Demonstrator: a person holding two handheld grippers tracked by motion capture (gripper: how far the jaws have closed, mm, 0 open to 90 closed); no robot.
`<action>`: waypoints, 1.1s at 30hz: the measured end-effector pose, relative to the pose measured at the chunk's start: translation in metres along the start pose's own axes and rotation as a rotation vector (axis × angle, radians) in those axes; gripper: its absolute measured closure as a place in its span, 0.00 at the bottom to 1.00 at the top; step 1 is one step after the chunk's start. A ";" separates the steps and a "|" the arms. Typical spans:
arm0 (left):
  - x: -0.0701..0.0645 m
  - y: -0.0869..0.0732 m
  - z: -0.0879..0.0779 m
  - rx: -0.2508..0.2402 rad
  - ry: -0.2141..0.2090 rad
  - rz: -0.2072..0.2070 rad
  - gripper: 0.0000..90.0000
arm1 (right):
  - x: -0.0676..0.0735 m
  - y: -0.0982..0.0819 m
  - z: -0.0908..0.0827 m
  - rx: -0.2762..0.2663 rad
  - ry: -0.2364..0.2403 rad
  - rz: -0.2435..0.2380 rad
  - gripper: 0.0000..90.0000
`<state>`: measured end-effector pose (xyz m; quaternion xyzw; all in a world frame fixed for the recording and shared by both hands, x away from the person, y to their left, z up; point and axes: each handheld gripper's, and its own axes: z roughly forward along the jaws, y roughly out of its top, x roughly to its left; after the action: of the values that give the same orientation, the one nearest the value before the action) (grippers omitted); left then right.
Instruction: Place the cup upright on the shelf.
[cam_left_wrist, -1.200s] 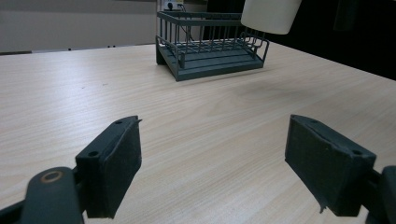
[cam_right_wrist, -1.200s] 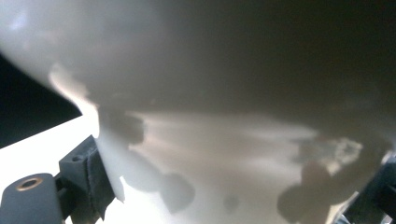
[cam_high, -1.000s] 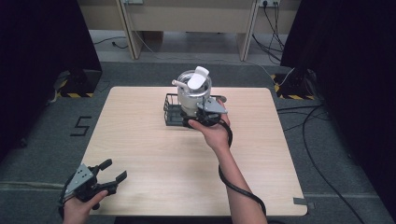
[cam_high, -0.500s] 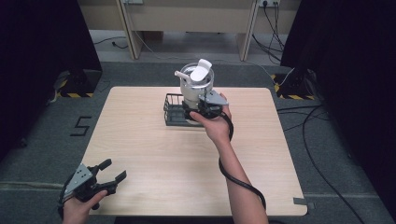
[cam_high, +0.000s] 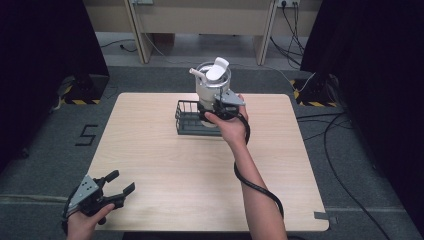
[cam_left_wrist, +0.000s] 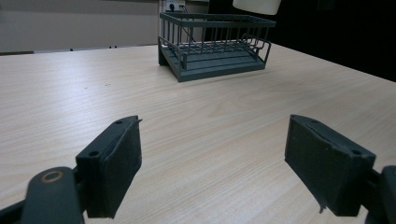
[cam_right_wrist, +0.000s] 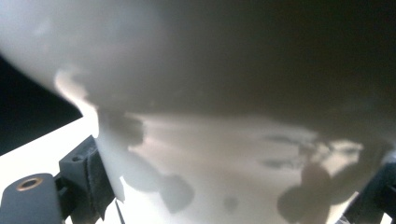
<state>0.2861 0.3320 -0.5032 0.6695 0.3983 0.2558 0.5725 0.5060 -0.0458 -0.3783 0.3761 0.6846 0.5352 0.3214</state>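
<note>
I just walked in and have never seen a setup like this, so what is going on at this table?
A person is working at a wooden table with a hand-held gripper in each hand. The right gripper is clamped on a white jug-like container with a spoon-like white utensil inside, holding it in the air above a dark wire basket at the far side of the table. The left gripper hovers open at the near left corner, holding nothing.

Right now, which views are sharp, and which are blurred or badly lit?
High view: even light, sharp table and rack. Left gripper view: rack sharp, the near fingers slightly soft. Right gripper view: the white container sits too close, blurred and heavily shadowed.
</note>
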 end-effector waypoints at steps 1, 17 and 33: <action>0.000 0.000 0.000 0.000 0.000 0.000 0.20 | 0.000 0.000 0.000 0.000 0.000 0.000 0.13; 0.001 0.000 0.000 -0.002 0.002 -0.004 0.20 | -0.010 0.011 0.014 -0.007 -0.026 0.017 0.13; 0.002 0.000 -0.001 -0.001 0.004 -0.007 0.20 | -0.018 0.014 0.032 0.010 -0.052 0.045 0.13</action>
<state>0.2864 0.3337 -0.5032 0.6672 0.4017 0.2552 0.5731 0.5448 -0.0437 -0.3715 0.4070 0.6701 0.5288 0.3251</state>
